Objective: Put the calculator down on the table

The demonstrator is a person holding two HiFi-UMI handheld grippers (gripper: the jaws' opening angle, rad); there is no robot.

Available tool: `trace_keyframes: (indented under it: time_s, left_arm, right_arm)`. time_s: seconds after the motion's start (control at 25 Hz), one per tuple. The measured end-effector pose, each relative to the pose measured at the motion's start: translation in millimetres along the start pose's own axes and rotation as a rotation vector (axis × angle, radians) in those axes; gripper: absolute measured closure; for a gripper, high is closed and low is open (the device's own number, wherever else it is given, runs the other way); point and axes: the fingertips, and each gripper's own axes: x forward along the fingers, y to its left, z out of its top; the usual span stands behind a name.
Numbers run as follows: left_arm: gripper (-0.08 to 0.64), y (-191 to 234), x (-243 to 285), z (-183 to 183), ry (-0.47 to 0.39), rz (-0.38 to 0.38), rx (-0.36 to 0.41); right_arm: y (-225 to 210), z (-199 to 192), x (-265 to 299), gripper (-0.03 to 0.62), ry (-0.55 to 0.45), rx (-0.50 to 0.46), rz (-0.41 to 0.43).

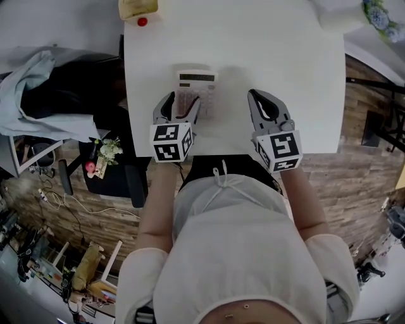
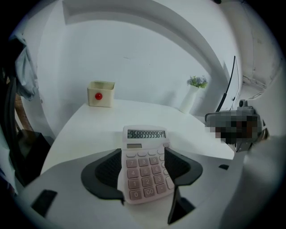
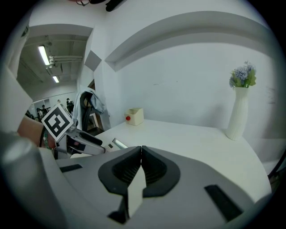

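A pale pink calculator [image 1: 196, 88] lies flat on the white table [image 1: 285, 63], display end away from me. My left gripper [image 1: 183, 101] straddles its near end with the jaws spread wide. In the left gripper view the calculator [image 2: 145, 172] sits between the dark pads [image 2: 105, 172], digits lit on its display; the pads stand along its sides and do not squeeze it. To the right, my right gripper [image 1: 254, 95] hovers over bare tabletop. Its jaws [image 3: 141, 148] are closed tip to tip with nothing between them.
A yellow box with a red ball [image 1: 138, 9] stands at the table's far left corner. At the far right is a white vase of flowers [image 3: 237, 112]. A dark chair draped with clothes [image 1: 50, 95] stands left of the table.
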Motion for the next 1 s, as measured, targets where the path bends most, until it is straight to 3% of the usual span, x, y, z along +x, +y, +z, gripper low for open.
trace_keyframes:
  time_s: [0.12,0.32,0.52,0.72,1.0]
  left_arm:
    - [0.257,-7.4,-21.1,22.4,-0.043,-0.005,0.041]
    - [0.39,-24.9,-63.0,80.4,-0.205,-0.003,0.109]
    - [0.476,-41.8,-102.0,125.0,-0.342,-0.023,0.183]
    - [0.522,-53.7,-136.5,162.6,-0.461,-0.035,0.24]
    - [0.541,-81.5,-167.7,200.5,-0.573,-0.13,0.285]
  right_arm:
    - [1.4,14.7,-10.1,0.584,-0.038,-0.012,0.003]
    - [-0.1,49.6,-28.8,0.584,-0.121,-0.066,0.0]
    - [-5.2,84.4,-49.3,0.584,-0.215,-0.071,-0.009]
    - [-7.2,120.3,-73.1,0.584,-0.317,-0.056,0.011]
    - [-22.1,151.7,-100.8,0.588,-0.403,-0.094,-0.044]
